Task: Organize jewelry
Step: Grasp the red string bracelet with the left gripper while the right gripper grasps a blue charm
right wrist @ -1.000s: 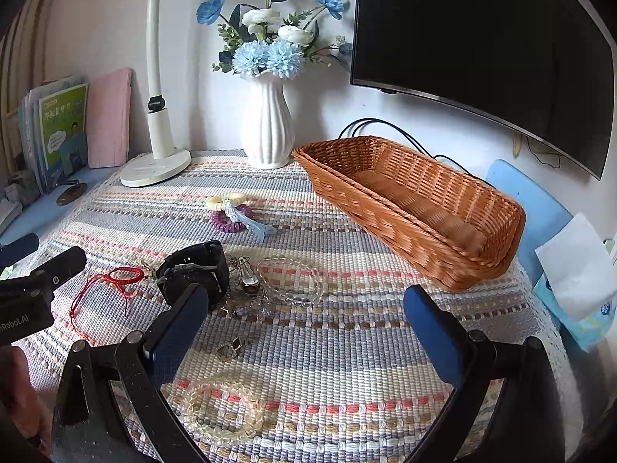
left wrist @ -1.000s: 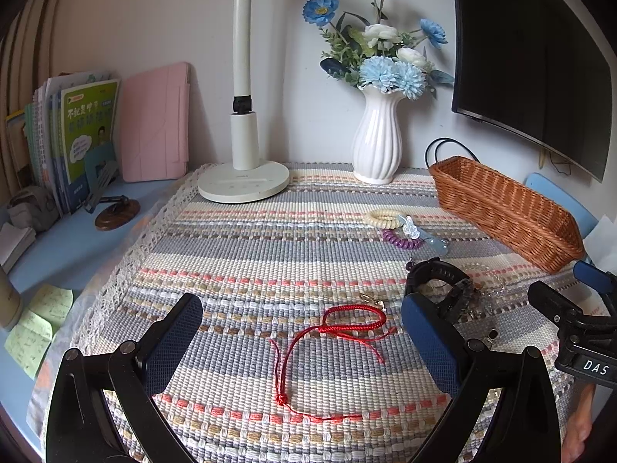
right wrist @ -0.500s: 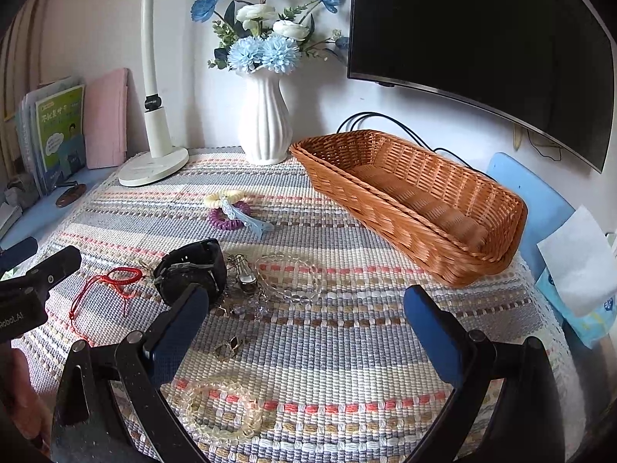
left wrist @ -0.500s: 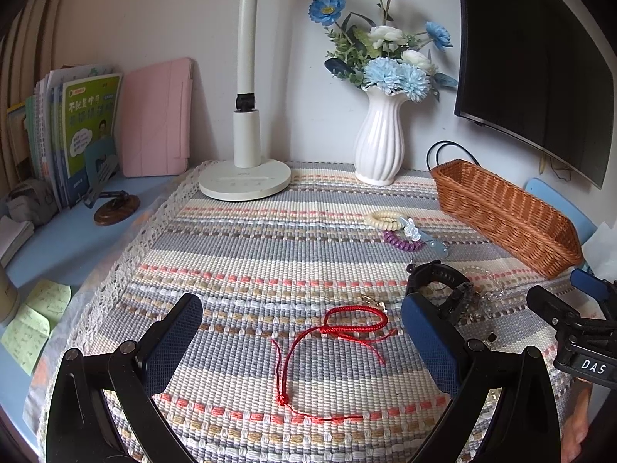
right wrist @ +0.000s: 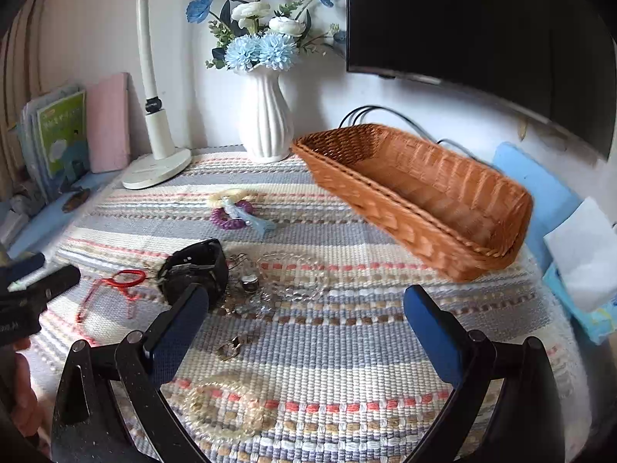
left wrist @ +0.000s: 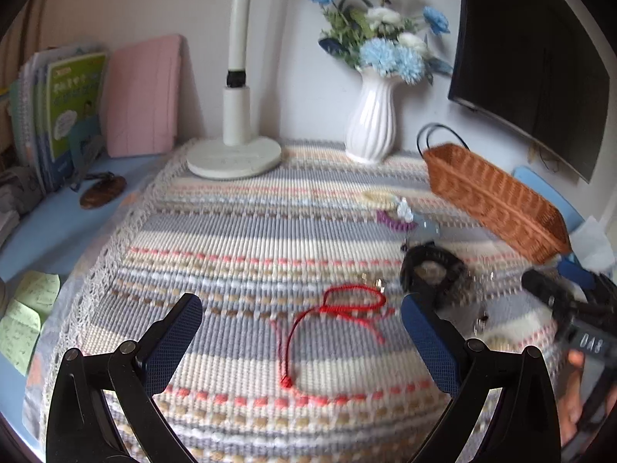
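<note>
1. Plainly, the striped woven cloth [right wrist: 347,347] is covering most of the desk and is carrying all the jewelry, with nothing gathered up yet.
2. The wicker basket [right wrist: 424,193] is sitting empty at the far right of the cloth, well apart from the pieces; it is looking like the likely place to put them.
3. The left gripper [left wrist: 300,332] is hovering low over the cloth with its fingers spread wide and holding nothing; the right gripper [right wrist: 304,320] is likewise gaping and empty.
4. The black watch [right wrist: 194,270] is lying near the middle of the cloth, just beside a blurred heap of clear beads and small metal bits. It is probably the heaviest and stiffest piece, so pinching across the strap should be working best.
5. The red cord bracelet [left wrist: 347,308] is lying between the left gripper's fingers, its loop toward the watch and its tail trailing toward the camera. It is looking light and limp, likely to dangle; the knotted loop is the surest place to grip.
6. The purple coil band [right wrist: 229,218] and a cream ring beside it are resting farther back, toward the vase.
7. The pale bead bracelet [right wrist: 223,409] is lying nearest the right gripper, probably slippery.
</note>
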`<state>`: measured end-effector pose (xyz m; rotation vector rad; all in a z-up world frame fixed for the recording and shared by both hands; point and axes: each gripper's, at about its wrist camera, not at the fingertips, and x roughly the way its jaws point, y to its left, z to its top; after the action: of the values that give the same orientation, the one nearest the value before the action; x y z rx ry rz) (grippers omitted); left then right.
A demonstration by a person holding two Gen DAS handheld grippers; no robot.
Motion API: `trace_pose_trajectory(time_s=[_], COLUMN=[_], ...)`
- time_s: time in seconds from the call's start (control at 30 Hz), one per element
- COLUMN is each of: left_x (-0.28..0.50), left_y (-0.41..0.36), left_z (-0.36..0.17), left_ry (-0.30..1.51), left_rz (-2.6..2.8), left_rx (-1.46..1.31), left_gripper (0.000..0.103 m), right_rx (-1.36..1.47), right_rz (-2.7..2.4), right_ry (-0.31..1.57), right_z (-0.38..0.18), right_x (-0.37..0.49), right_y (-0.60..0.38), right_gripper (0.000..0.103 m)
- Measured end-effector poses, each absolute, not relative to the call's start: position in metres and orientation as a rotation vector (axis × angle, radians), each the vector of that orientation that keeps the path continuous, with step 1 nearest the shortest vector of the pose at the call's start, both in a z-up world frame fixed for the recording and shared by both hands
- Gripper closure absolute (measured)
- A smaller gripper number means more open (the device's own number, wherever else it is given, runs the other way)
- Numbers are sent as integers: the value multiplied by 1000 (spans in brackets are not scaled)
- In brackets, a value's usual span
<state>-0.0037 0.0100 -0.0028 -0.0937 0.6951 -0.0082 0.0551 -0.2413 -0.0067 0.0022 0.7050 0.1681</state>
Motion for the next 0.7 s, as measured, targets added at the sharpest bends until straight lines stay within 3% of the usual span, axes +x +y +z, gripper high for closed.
trace_pose_trajectory(time_s=[0.13,0.23,0.3,0.37,0.43,0.47,0.7], left_x=[-14,-17,-16,-12,-3,4,34], left_y=[25,24,19,16,18,20,10], left_z=[-4,-4,-3,-5,-8,-10,-14], left_ry=[773,809,821,839,869,884,927], left_rz=[-42,-104,-131,-144,-182,-192,-359], left_rx=[-8,38,77,87,59,53,105], left_gripper=[0,3,12,21,36,38,39], right_rx=[2,-11,-70,-122,-163,-184,-213], right_rz=[220,295,311,326,335,333,424], right_ry=[750,776,788,797,812,824,953], right_z=[-1,7,14,20,23,25,11], right_x=[56,60,63,67,77,85,153], right_y=[-247,-245,-238,-232,-227,-225,-201], right_gripper=[9,25,37,43,50,53,56])
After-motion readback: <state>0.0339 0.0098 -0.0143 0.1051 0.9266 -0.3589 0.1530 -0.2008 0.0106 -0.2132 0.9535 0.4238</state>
